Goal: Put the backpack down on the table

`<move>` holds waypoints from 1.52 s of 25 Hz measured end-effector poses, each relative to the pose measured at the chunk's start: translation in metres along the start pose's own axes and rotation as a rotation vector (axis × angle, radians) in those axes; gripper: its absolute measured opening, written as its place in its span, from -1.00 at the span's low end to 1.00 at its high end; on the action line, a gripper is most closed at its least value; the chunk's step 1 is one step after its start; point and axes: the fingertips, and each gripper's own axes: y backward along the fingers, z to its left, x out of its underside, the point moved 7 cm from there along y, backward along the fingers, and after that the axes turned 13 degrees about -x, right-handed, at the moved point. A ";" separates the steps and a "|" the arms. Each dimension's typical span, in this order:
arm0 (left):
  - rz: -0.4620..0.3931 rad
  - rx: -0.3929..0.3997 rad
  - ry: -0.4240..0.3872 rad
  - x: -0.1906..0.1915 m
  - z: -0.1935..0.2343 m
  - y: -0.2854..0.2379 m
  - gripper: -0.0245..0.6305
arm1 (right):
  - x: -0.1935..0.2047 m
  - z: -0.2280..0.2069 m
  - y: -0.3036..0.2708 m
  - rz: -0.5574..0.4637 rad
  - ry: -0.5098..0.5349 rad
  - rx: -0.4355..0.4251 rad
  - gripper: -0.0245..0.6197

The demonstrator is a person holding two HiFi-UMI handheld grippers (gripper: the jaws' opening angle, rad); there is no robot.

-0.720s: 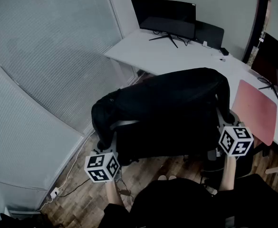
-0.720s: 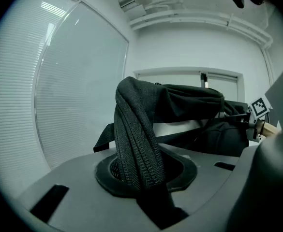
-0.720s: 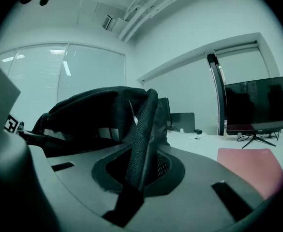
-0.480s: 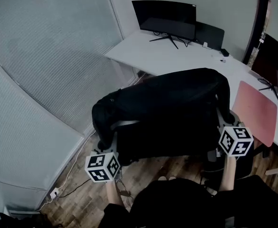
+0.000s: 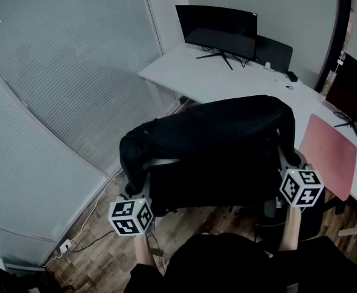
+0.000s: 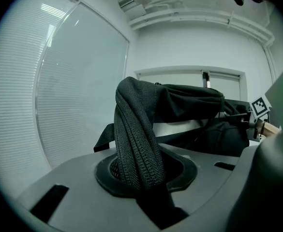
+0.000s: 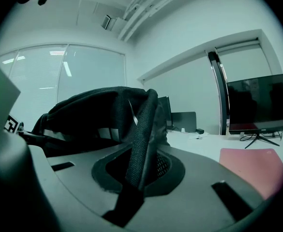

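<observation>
Black backpack: hangs just ahead of the jaws, with the white table beyond it. Left gripper is clamped on bunched webbing, right gripper on a thin strap. Risk: either hold may slip under the load, dropping the bag short.

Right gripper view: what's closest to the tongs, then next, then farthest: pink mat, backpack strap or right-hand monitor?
1. backpack strap, dead centre, clamped.
2. pink mat, low on the right, on the table.
3. monitor, upper right, behind the mat.

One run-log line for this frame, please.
backpack: held aloft, not yet on table | left gripper: shut on backpack | right gripper: shut on backpack
</observation>
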 end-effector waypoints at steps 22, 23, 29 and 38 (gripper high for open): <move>0.053 -0.036 0.036 -0.006 0.004 -0.069 -0.61 | -0.010 -0.033 -0.081 0.037 -0.037 -0.042 -0.81; 0.055 -0.032 0.035 -0.007 0.007 -0.078 -0.61 | -0.011 -0.034 -0.089 0.039 -0.039 -0.038 -0.81; 0.068 0.002 0.020 -0.025 0.031 -0.142 -0.61 | -0.017 -0.036 -0.144 0.047 -0.060 0.001 -0.81; 0.087 0.069 -0.004 -0.057 0.066 -0.246 -0.61 | -0.030 -0.040 -0.228 0.053 -0.096 0.069 -0.81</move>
